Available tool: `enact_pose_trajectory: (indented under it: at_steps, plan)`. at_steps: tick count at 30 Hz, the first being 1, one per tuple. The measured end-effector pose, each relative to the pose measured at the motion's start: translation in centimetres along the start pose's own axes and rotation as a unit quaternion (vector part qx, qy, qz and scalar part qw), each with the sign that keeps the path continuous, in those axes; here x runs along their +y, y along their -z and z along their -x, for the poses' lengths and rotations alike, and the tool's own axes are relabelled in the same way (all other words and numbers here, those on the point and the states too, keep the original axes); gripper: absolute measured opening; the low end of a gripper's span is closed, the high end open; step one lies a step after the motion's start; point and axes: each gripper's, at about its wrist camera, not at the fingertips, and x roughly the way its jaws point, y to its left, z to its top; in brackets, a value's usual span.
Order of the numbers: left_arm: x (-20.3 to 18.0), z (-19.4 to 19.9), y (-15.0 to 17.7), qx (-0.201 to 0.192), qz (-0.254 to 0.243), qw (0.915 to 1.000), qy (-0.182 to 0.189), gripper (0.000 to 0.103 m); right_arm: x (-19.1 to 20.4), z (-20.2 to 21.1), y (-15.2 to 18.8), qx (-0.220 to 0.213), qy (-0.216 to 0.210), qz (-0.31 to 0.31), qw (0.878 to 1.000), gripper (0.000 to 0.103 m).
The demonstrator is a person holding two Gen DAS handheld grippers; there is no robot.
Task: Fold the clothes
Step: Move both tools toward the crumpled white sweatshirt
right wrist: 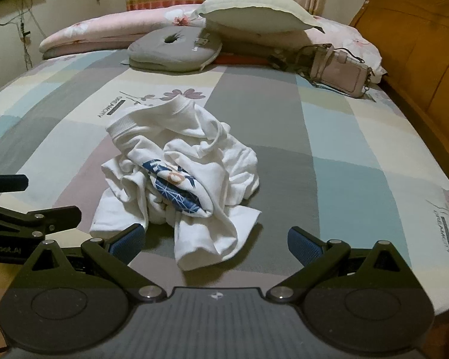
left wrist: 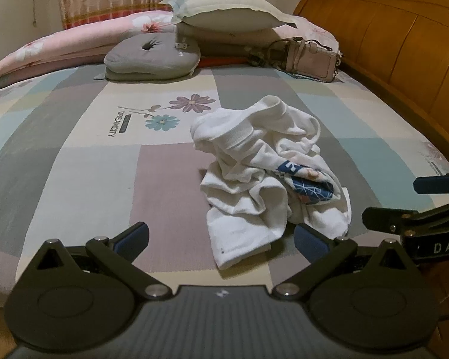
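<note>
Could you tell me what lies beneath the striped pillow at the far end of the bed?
The striped pillow rests on folded bedding, beside a grey cushion; anything deeper is covered.

A crumpled shirt (left wrist: 269,164) lies on the bed (left wrist: 74,155), just ahead of the left gripper's fingers (left wrist: 134,237) and reaching between them. In the right wrist view it sits ahead and left of centre. Far behind it lie a round cushion (left wrist: 152,56), a pillow (left wrist: 221,9) and a handbag (left wrist: 311,59); the headboard (left wrist: 404,36) stands right.
</note>
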Motion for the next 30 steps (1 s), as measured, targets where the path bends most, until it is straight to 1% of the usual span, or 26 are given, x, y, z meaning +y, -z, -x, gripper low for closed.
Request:
enact_pose_trajectory:
  at_steps: [4,11,21,25,28,30]
  plan:
    - [0.3,-1.4,-0.4,0.016,0.006,0.9998,-0.006,0.102,0.0,-1.0,-0.4,0.002,0.000,0.007,1.000,0.103]
    - [0.8,-3.8,-1.3,0.028,0.006,0.9995,-0.010,0.102,0.0,-3.5,-1.9,0.006,-0.003,0.021,1.000,0.103]
    - [1.6,-8.2,-3.0,0.039,-0.004,0.9990,-0.020,0.102,0.2,-8.8,-4.3,0.018,-0.013,0.040,0.999,0.103]
    - [1.6,-10.4,-2.9,0.051,-0.008,0.9986,-0.012,0.102,-0.4,-10.8,-4.4,0.031,-0.041,0.033,0.998,0.103]
    - [1.4,-11.6,-2.7,0.048,-0.018,0.9987,-0.002,0.102,-0.8,-11.6,-3.9,0.032,-0.066,0.026,0.997,0.103]
    - [1.3,-12.1,-2.3,0.039,-0.029,0.9988,0.008,0.102,-1.1,-12.0,-3.4,0.026,-0.085,0.027,0.996,0.103]
